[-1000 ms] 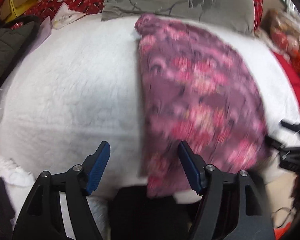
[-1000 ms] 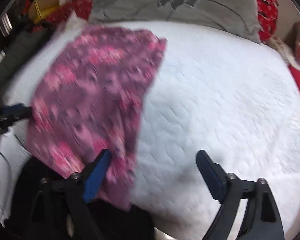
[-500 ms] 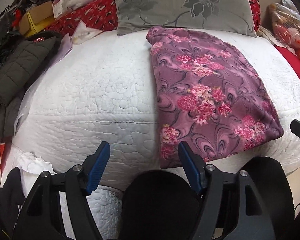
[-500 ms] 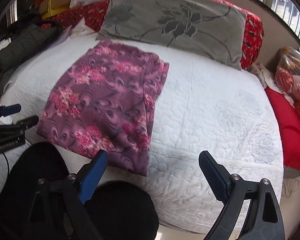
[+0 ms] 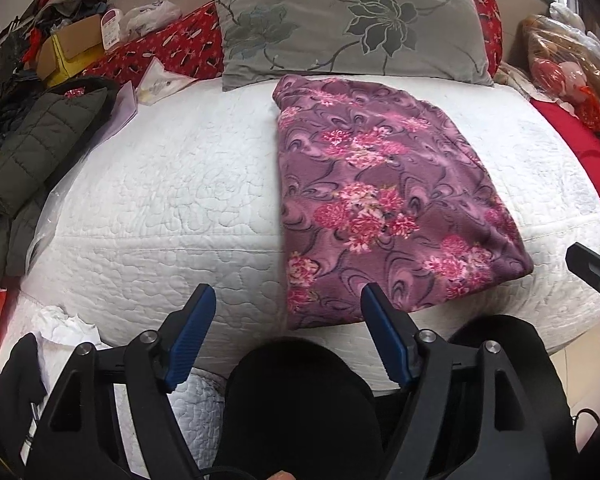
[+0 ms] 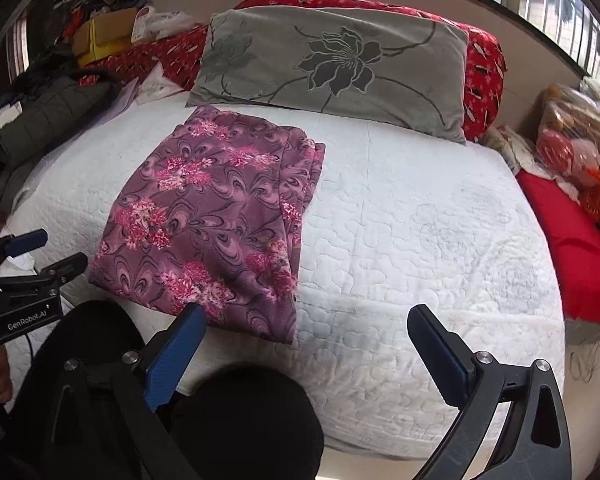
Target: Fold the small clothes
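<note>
Purple floral garment [image 5: 384, 200] lies folded flat on the white bed [image 5: 172, 200], far end near the grey pillow [image 5: 352, 24]. Left hand-held gripper [image 5: 286, 320] and right hand-held gripper [image 6: 304, 340] both opening, nothing between the jaws, both clear of the garment.

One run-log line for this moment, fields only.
item: folded purple floral fleece garment flat on white quilted bed | left hand-held gripper: opening, empty | right hand-held gripper: opening, empty

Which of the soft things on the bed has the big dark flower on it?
The grey pillow at the head of the bed. The folded purple cloth has many small pink flowers, the red cushion is plain, and the dark padded jacket has none.
</note>
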Demonstrator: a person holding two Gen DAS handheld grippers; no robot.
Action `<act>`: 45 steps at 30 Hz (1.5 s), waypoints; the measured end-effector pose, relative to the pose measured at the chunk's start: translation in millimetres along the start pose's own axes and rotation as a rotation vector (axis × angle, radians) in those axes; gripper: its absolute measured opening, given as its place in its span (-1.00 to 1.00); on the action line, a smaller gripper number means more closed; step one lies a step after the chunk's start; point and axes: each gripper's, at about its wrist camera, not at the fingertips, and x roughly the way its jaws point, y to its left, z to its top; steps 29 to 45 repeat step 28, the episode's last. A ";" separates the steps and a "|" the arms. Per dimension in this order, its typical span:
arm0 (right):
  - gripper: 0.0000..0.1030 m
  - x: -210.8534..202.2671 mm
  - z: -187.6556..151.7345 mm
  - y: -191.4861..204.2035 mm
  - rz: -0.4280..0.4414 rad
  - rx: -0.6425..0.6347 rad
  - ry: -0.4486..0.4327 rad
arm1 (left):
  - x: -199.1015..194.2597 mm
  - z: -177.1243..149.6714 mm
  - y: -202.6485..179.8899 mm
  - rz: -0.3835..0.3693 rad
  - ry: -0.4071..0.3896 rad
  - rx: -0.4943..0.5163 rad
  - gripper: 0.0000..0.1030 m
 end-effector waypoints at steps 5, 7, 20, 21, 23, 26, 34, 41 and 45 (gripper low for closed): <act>0.97 -4.2 -0.7 -2.4 0.001 0.018 -0.006 | -9.0 -0.7 -3.3 -0.049 -0.015 -0.004 0.46; 0.97 -4.4 -0.7 -3.1 0.003 0.027 -0.003 | -12.5 -1.5 -6.4 -0.065 -0.022 0.002 0.46; 0.97 -3.7 -3.7 -14.6 0.017 0.083 0.009 | -25.3 0.7 -34.7 -0.121 -0.044 0.067 0.46; 0.97 -3.6 -3.8 -15.8 0.017 0.087 0.009 | -26.4 1.1 -36.9 -0.125 -0.046 0.071 0.46; 0.97 -3.3 -3.9 -18.7 0.018 0.096 0.011 | -28.4 1.6 -41.1 -0.131 -0.044 0.075 0.46; 0.97 -3.1 -4.0 -21.6 0.015 0.102 0.011 | -29.2 1.7 -44.3 -0.131 -0.038 0.082 0.46; 0.97 -3.1 -4.2 -23.5 0.010 0.105 0.011 | -28.7 1.4 -45.0 -0.128 -0.033 0.085 0.46; 0.97 -3.1 -4.2 -23.5 0.010 0.105 0.011 | -28.7 1.4 -45.0 -0.128 -0.033 0.085 0.46; 0.97 -3.1 -4.2 -23.5 0.010 0.105 0.011 | -28.7 1.4 -45.0 -0.128 -0.033 0.085 0.46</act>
